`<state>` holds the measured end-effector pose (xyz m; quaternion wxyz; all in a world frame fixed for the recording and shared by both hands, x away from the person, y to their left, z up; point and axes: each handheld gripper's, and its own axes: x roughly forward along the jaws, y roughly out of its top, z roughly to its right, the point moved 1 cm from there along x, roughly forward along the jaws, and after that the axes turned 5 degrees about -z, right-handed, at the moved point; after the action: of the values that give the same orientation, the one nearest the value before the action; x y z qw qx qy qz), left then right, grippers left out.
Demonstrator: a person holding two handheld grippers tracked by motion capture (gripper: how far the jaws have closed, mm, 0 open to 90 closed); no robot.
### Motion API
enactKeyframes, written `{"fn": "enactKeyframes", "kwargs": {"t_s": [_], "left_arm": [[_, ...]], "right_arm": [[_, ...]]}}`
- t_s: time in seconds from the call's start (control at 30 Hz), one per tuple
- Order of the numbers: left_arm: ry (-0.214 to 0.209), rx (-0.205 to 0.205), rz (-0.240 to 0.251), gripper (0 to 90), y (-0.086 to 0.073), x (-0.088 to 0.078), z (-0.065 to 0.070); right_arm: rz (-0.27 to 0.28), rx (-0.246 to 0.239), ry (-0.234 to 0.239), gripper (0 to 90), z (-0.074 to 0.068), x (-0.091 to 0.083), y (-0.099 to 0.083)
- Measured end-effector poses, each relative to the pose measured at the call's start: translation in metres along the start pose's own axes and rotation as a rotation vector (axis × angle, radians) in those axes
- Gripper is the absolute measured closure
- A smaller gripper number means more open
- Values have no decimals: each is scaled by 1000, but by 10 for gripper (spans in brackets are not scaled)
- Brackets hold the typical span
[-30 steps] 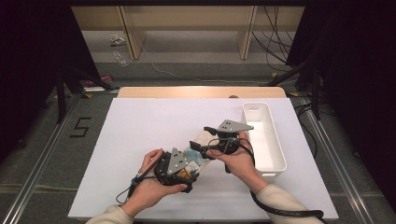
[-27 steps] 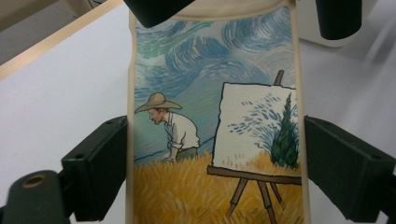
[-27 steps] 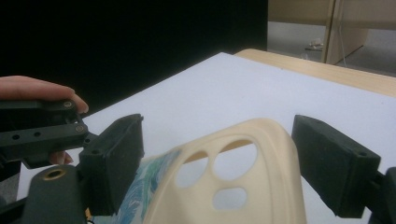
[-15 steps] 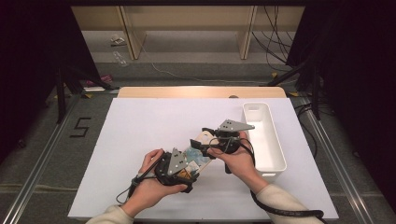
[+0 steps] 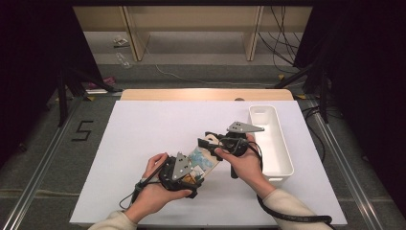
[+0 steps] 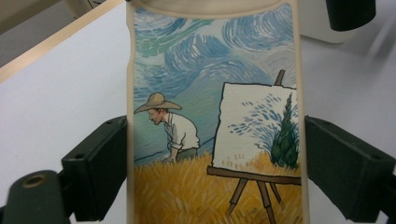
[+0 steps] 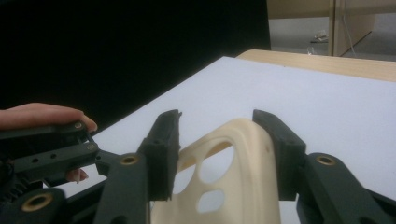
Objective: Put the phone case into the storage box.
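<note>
Above the worktop (image 5: 143, 124) near its front edge, a cream phone case (image 6: 215, 116) with a painted scene of a man at an easel spans between both grippers. The left gripper (image 6: 215, 172) has its fingers clamped on the case's long sides. The right gripper (image 7: 224, 149) has its fingers around the camera-cutout end, one touching, beside the white bin (image 5: 275, 143) along the right edge

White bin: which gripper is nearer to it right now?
Right. The right gripper sits just beside the white bin, holding the camera-cutout end of the phone case. The left gripper grips the case's other end, farther toward the table's middle.
</note>
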<state>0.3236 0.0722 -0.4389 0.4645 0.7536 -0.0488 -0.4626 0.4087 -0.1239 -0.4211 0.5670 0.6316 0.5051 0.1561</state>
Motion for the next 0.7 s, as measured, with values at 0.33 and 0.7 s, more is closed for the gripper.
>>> {"fn": "enactKeyframes", "kwargs": {"t_s": [0.33, 0.7], "left_arm": [[-14, 1, -6, 116, -1, 2, 1], [-28, 32, 64, 105, 0, 1, 1]], "right_arm": [[38, 31, 82, 716, -1, -6, 6], [48, 21, 152, 798, -13, -17, 20]]}}
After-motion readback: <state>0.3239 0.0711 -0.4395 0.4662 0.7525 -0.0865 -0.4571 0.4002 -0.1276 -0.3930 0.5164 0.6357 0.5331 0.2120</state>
